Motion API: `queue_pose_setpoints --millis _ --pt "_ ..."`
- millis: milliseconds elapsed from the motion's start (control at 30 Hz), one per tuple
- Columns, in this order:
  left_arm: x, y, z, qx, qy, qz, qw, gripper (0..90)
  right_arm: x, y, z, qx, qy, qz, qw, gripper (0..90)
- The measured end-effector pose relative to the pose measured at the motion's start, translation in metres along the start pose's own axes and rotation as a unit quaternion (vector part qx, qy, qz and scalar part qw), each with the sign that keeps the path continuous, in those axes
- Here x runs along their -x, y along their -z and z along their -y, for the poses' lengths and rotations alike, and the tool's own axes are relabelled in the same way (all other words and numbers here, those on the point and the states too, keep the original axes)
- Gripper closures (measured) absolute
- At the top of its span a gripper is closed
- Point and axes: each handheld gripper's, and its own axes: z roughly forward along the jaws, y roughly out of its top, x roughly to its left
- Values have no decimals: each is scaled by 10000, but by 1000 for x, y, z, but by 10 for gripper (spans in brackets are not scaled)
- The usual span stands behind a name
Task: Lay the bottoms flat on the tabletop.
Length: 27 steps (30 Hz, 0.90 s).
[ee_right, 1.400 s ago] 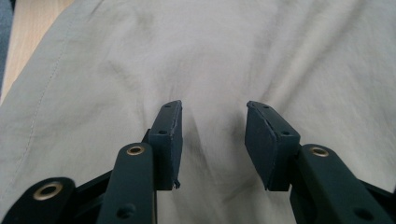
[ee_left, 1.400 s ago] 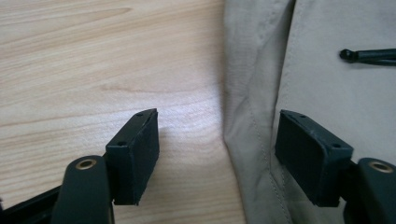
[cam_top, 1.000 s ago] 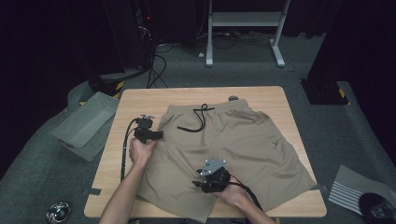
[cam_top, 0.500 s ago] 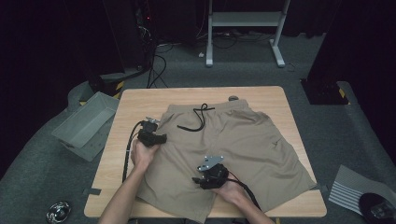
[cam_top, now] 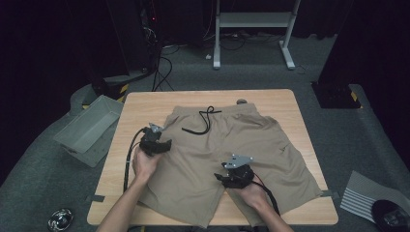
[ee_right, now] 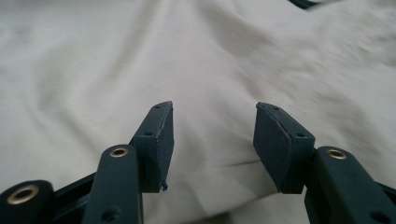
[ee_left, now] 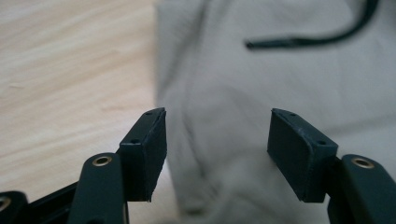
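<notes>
**Sizing up a limp garment before the pinch**

Lying flat on the pale wooden worktop (cam_top: 145,104) is a pair of khaki fabric shorts (cam_top: 232,145) with a black drawstring (cam_top: 205,121), waistband toward the far edge, legs toward the person. The cloth is looking light, soft and floppy; it is likely going to sag and drag rather than lift as one piece, so a pinch on a doubled edge, a hem or a side seam is probably holding better than a pinch mid-panel.

The left gripper (cam_top: 162,144) is hovering at the shorts' left side edge; the left gripper view has that edge between the jaws, which have just been closing but are standing apart, the pads pressing on nothing. The right gripper (cam_top: 231,178) is sitting low over the crotch area, jaws having just been opening, wide, only fabric beneath them.

Hard to make out: both gripper views are blurring, so folds and seams are reading poorly. The hands are covering part of the near hem, and a small dark object (cam_top: 241,101) at the waistband is too small to identify. A grey plastic bin (cam_top: 89,128) is sitting off the worktop's left side.
</notes>
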Motion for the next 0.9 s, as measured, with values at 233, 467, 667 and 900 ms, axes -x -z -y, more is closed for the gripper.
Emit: queue_pose_setpoints --millis 233,467,667,900 --pt "6 -13 4 -198 6 152 9997 381 7 -11 6 -282 -107 155 9994 475" --pt "-9 -41 -15 129 385 -120 9991 369 14 -23 0 -126 -279 260 9992 462" --pt "-19 -50 -23 94 818 32 9966 359 17 -29 -5 -108 -513 371 9979 442" --pt "-22 3 -13 536 487 31 9974 367 28 8 1 343 -691 607 9952 457"
